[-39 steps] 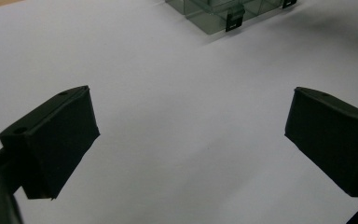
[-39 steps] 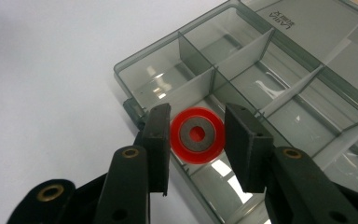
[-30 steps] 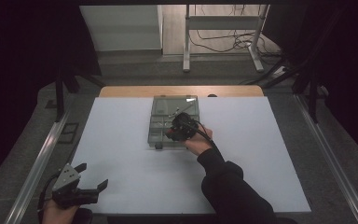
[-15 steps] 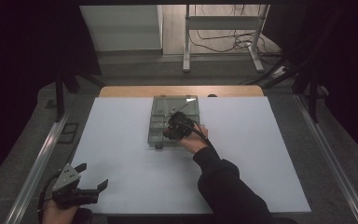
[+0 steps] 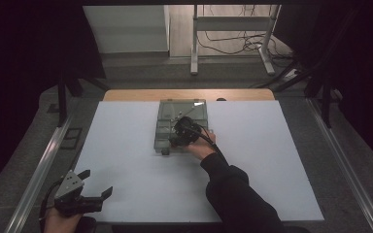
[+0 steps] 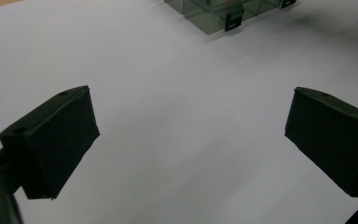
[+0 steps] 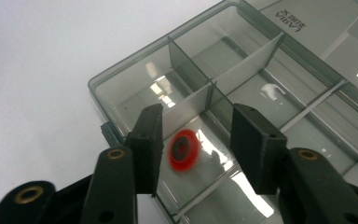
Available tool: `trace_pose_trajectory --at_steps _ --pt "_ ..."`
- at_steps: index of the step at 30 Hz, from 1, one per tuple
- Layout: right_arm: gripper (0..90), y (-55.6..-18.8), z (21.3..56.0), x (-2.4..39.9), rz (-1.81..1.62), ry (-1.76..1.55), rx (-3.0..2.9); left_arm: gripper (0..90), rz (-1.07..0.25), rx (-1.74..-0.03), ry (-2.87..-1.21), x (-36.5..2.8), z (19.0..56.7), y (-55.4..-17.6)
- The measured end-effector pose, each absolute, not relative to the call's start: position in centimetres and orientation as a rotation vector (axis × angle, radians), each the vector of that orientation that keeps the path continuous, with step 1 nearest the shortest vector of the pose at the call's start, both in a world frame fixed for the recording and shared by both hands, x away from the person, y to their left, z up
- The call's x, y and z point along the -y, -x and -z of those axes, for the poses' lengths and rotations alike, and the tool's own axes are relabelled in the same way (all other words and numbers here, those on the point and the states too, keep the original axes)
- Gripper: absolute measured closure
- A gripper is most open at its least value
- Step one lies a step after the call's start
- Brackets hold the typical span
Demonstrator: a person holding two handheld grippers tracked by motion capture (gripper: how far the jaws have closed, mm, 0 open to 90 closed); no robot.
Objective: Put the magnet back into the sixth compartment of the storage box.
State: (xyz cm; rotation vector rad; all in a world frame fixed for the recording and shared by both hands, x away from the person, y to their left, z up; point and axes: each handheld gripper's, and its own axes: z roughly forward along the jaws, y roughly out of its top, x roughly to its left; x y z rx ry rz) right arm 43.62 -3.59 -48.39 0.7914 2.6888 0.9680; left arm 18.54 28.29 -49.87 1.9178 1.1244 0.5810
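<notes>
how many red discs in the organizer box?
1. A red disc with a dark centre lies in a near-edge compartment of the clear grey plastic organizer box, between the right claw's open jaws. Others may be hidden.

The right gripper (image 5: 178, 136), on an outstretched dark-sleeved arm (image 5: 233, 189), points down over the clear plastic compartment box (image 5: 164, 127), jaws just opening. The left gripper (image 5: 93, 187) rests well short of that box, jaws spread wide.

Upside-down print on clear box lid (image 7: 307, 23), too blurred to read; no other txt.
</notes>
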Motion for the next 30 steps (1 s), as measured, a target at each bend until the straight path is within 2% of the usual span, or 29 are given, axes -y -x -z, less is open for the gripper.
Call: trace_pose_trajectory --at_steps 13,25,30 --pt "41.3 -43.0 47.5 4.1 -1.004 -0.782 -2.713 2.9 -0.584 -1.123 -1.922 -28.2 49.9 -18.5" --pt "33.8 -42.2 46.7 5.0 -1.017 -0.79 -2.698 2.9 -0.584 -1.124 -1.923 -28.2 49.9 -18.5" --pt "33.7 -41.9 46.4 5.5 -1.028 -0.786 -2.7 2.9 -0.586 -1.123 -1.924 -28.2 49.9 -18.5"
